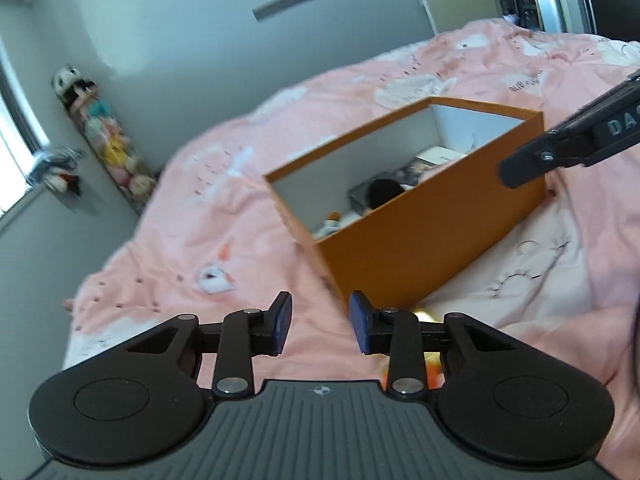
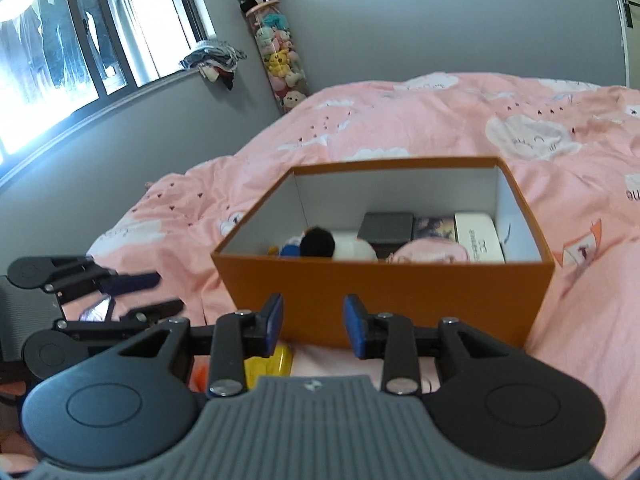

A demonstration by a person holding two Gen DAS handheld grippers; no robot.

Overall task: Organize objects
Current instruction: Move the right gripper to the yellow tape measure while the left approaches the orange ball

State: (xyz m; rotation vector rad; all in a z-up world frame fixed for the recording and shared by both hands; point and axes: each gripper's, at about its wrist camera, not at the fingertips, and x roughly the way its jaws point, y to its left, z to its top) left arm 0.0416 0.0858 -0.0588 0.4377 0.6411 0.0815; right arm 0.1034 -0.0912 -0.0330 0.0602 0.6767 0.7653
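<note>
Hovering between picks: left gripper [image 1: 320, 325] and right gripper [image 2: 313, 325] both part-spread, empty, near the half-filled orange box [image 2: 384, 296] on the bed [image 2: 440, 120]; next likely grabbing the yellow item [image 2: 268, 364] below.

Both wrist views look downward (near) at orange box [image 1: 420, 216].

Left gripper [image 1: 320, 326]: jaws apart, nothing between the blue pads [image 1: 283, 322]. Orange box [image 1: 420, 220], lid off, sits on pink duvet [image 1: 240, 220] toward its right side; white interior holds blurred small items. Right gripper's finger [image 1: 528, 160] overlaps the box's right corner; contact unclear.
</note>
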